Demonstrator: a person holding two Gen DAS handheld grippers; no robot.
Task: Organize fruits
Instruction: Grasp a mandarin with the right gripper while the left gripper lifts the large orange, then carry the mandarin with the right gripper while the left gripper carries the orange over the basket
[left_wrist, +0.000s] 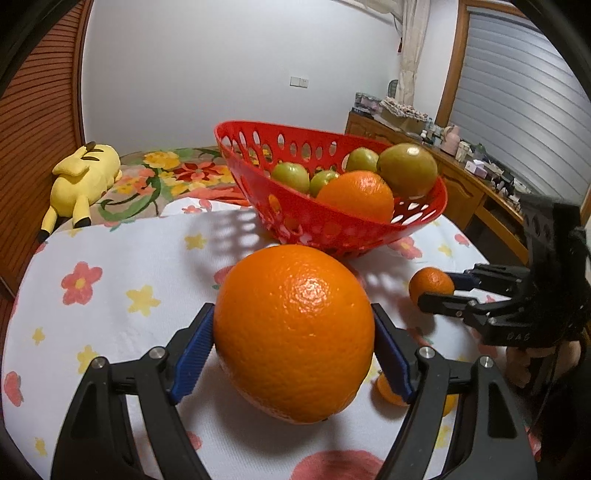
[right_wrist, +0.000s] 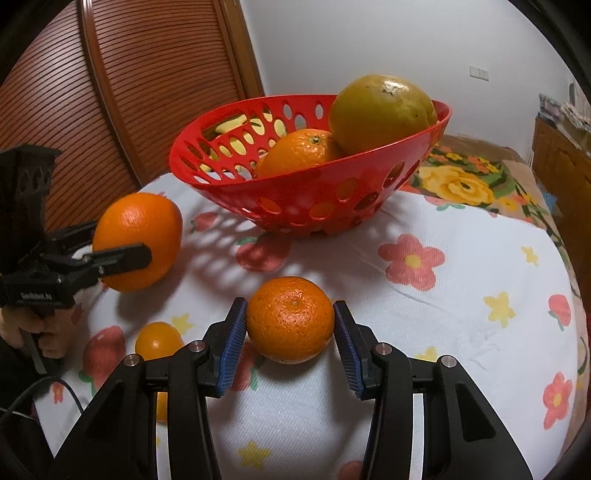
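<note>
My left gripper (left_wrist: 293, 314) is shut on a large orange (left_wrist: 295, 332); its blue pads press both sides. In the right wrist view that large orange (right_wrist: 138, 240) shows at the left, in the left gripper (right_wrist: 122, 240). Over the flowered cloth, my right gripper (right_wrist: 290, 306) is shut on a small orange (right_wrist: 290, 319), a pad on each side. The left wrist view shows the right gripper (left_wrist: 434, 288) around this small orange (left_wrist: 430, 282). Behind stands a red perforated basket (left_wrist: 332, 225) (right_wrist: 295, 192) holding an orange (left_wrist: 356, 195), small green fruits (left_wrist: 291, 177) and a big yellow-green fruit (right_wrist: 380, 110).
A tiny orange (right_wrist: 159, 339) lies on the cloth by my right gripper's left finger. A yellow plush toy (left_wrist: 81, 173) lies on the bed at the far left. A slatted wooden panel (right_wrist: 147, 74) rises behind, and a cluttered wooden desk (left_wrist: 461, 162) runs along the right.
</note>
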